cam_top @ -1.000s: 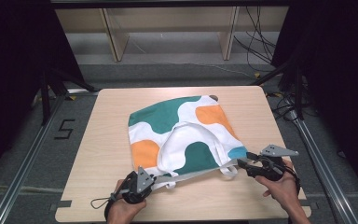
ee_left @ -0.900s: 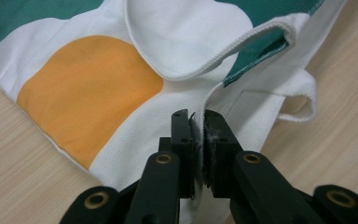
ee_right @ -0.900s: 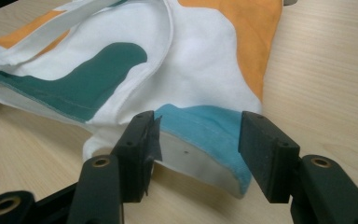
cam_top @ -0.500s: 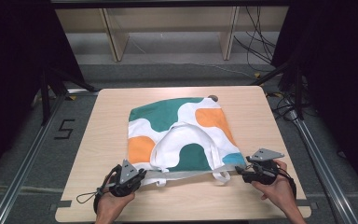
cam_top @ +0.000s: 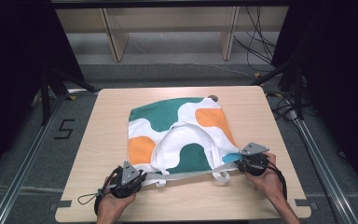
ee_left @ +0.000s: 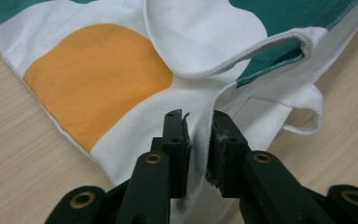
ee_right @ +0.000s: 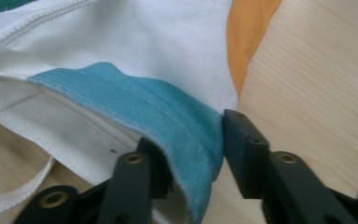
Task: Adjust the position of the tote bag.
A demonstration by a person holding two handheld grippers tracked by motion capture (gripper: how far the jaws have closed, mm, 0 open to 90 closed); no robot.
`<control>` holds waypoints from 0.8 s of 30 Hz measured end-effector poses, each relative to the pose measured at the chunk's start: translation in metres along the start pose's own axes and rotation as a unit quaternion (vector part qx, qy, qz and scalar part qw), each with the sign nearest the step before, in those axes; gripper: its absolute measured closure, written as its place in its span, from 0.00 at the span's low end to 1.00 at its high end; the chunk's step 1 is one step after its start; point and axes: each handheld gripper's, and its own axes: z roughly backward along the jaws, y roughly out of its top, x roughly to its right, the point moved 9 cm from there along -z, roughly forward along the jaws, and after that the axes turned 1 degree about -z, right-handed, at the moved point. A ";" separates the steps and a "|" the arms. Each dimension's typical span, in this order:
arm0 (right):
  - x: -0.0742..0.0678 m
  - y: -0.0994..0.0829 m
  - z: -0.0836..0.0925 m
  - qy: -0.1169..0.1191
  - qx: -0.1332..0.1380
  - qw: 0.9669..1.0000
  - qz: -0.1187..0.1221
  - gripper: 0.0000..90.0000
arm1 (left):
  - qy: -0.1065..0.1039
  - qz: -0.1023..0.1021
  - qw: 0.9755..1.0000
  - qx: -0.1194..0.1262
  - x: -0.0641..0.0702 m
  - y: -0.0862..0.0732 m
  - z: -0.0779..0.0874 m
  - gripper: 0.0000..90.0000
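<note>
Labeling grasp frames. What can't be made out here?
- Bag underside: hidden by the bag itself, high view.
- Small dark thing at its far corner: too small to identify, high view.
- Left hand-held gripper jaw tips: cloth between them hides the contact.
- Right hand-held gripper: blue hem covers the inner pad.

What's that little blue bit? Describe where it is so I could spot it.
On the wooden table lies a tote bag patterned in green, orange and white. At its near corner, the right gripper clamps a blue hem patch, the bag's lone blue area.

Patterned bag (cam_top: 179, 130) on table (cam_top: 102, 135)
</note>
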 end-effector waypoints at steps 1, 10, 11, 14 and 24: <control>0.000 0.000 0.000 0.000 0.000 1.000 0.000 0.78 | -0.004 0.003 1.000 -0.008 0.002 -0.002 0.001 0.85; -0.003 0.006 0.019 0.013 0.029 0.999 0.010 0.91 | 0.021 -0.007 0.999 -0.032 -0.001 -0.009 -0.002 0.72; -0.003 0.006 0.019 0.013 0.029 0.999 0.010 0.91 | 0.028 0.008 0.999 -0.033 0.002 -0.010 -0.002 0.72; -0.005 0.003 0.029 0.023 0.035 0.999 0.000 0.91 | 0.034 0.002 0.999 -0.034 0.008 -0.010 -0.006 0.63; -0.006 0.000 0.031 0.032 0.037 0.999 0.002 0.90 | 0.026 -0.001 0.999 -0.039 0.001 -0.011 -0.008 0.69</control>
